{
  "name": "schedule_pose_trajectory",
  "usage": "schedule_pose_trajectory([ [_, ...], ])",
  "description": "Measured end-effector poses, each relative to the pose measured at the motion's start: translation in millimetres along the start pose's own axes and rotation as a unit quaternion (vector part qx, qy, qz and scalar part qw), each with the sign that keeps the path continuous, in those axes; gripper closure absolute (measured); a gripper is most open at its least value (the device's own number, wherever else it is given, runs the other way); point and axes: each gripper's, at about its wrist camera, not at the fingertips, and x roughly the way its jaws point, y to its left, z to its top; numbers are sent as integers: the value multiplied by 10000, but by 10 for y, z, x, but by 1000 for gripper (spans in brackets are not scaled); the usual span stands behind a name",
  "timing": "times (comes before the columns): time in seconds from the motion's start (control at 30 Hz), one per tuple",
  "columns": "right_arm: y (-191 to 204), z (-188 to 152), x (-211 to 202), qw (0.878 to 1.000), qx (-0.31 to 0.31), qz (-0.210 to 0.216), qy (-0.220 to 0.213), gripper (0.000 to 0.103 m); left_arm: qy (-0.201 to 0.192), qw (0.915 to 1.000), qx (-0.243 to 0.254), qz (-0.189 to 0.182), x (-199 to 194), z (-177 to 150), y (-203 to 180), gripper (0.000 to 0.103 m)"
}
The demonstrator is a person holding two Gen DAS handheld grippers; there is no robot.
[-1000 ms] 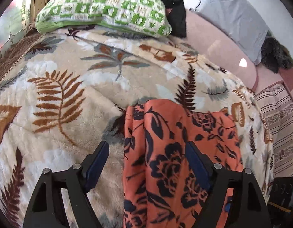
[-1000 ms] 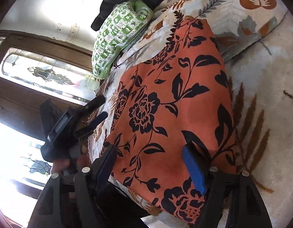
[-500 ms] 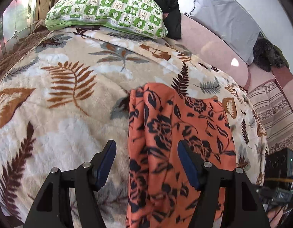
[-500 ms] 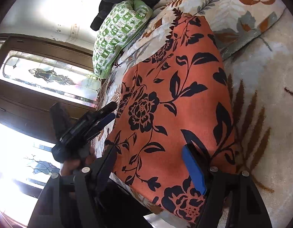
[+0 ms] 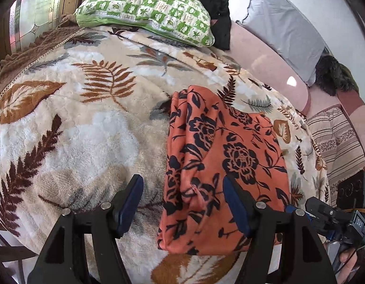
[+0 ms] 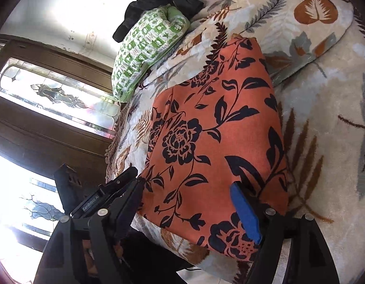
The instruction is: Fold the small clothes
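Note:
An orange garment with black flowers (image 5: 220, 156) lies folded in a long strip on the leaf-patterned blanket (image 5: 88, 123); it also shows in the right wrist view (image 6: 213, 142). My left gripper (image 5: 182, 203) is open and empty, its jaws standing over the garment's near left edge. My right gripper (image 6: 196, 213) is open and empty at the garment's near end, its right finger (image 6: 246, 213) resting over the cloth. The left gripper shows in the right wrist view (image 6: 106, 194), beside the garment's left edge.
A green-checked pillow (image 5: 147, 14) and dark clothes (image 5: 206, 2) lie at the bed's far end. A grey pillow (image 5: 281, 30) leans on the pink headboard. The right gripper shows low at the right of the left wrist view (image 5: 336, 217). A stained-glass door (image 6: 52, 94) stands left.
My left gripper has pulled back toward me and risen, so more of the garment and bed show. The right gripper has barely moved. Both stay open.

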Motion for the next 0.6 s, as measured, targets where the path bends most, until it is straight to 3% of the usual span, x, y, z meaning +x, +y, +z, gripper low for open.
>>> schedule_pose_trajectory([
  [0.07, 9, -53, -40, 10000, -15, 64, -40, 23, -11, 9998, 185, 70, 25, -77, -35, 30],
  [0.13, -20, -80, -23, 10000, 27, 96, -10, 21, 285, 9967, 222, 728, 220, -171, 39, 30],
  [0.17, -55, -82, 3, 10000, 73, 55, 28, 20, 530, 9959, 10, 736, 360, -221, 157, 27],
  [0.2, -97, -83, 27, 9998, 157, 11, 78, 20, 454, 9972, -141, 572, 373, -247, 235, 26],
  [0.6, -325, -76, -436, 9974, 389, 214, -560, 20, 27, 9963, 388, 766, 95, -85, -75, 26],
])
